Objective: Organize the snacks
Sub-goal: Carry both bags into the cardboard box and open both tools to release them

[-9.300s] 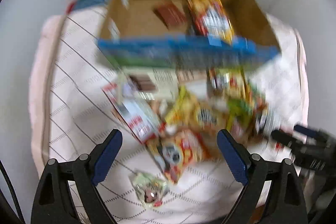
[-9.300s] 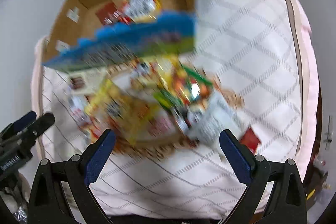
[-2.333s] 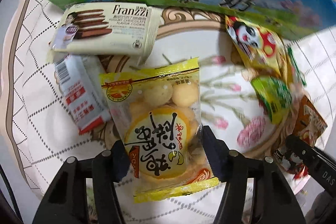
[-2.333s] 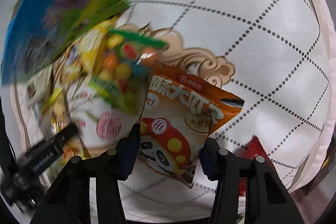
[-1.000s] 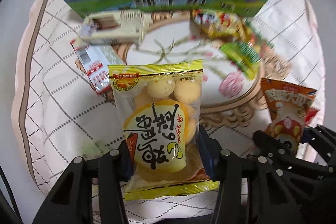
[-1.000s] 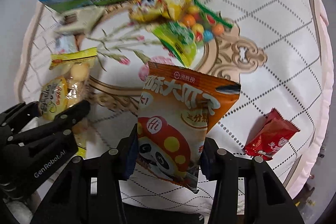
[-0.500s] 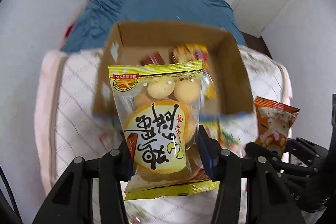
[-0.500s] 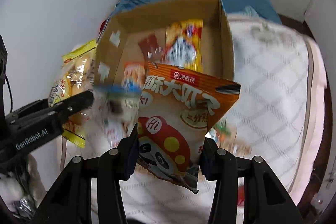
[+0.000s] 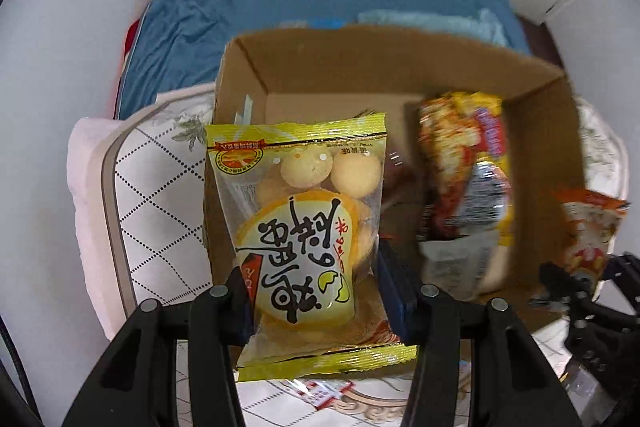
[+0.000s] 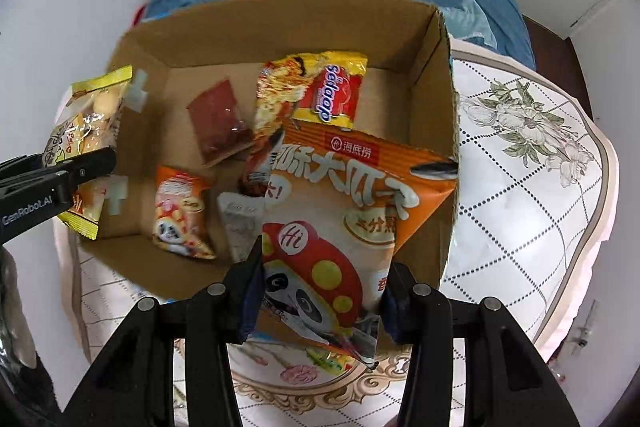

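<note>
- Carrying 2 packets at once: the left tool (image 9: 316, 291) pinches a glossy yellow cookie bag (image 9: 298, 227), the right tool (image 10: 320, 291) grips a crinkly orange seed bag (image 10: 340, 227).
- Both hang over the open cardboard box (image 10: 432, 107) on the bed (image 10: 520, 155).
- Next move, likely: lower each, then open the jaws inside the brown walls beside a noodle pack (image 10: 316, 91).

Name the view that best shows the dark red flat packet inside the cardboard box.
The right wrist view: the dark red flat packet lies unobstructed on the cardboard box floor. In the left wrist view, only a blurred sliver shows beside the held yellow biscuit bag.
</note>
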`<state>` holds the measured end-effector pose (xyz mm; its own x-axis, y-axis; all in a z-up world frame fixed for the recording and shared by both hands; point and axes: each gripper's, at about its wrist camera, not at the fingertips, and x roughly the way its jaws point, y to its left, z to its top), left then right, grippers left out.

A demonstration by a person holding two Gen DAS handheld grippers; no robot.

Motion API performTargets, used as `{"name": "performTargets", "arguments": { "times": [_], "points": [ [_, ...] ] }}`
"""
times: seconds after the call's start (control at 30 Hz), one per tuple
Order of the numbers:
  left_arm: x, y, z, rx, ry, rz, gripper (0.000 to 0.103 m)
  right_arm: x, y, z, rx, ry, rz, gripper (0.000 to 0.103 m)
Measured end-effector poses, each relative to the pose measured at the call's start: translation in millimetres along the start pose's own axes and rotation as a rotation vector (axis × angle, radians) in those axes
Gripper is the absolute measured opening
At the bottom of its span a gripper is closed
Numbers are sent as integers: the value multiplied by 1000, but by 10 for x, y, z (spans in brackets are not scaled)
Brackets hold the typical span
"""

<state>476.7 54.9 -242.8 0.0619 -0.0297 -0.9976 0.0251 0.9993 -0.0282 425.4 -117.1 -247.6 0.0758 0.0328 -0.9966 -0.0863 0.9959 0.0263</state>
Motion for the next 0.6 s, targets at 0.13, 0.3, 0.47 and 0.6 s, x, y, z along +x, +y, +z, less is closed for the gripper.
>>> {"name": "performTargets", "arguments": {
  "times": [0.13, 0.3, 0.47, 0.6],
  "points": [
    [312, 88, 18, -14, 90, 14, 48, 219, -44, 92, 6, 55, -3, 52],
    [560, 166, -38, -47, 165, -9, 84, 415, -41, 104, 5, 126, -3, 96],
    [484, 161, -101, -56, 125, -30, 91, 406, -4, 91, 2, 117, -6, 96],
    [335, 145, -177, -62, 79, -54, 92, 333, -9, 62, 14, 86, -2, 98]
  ]
}}
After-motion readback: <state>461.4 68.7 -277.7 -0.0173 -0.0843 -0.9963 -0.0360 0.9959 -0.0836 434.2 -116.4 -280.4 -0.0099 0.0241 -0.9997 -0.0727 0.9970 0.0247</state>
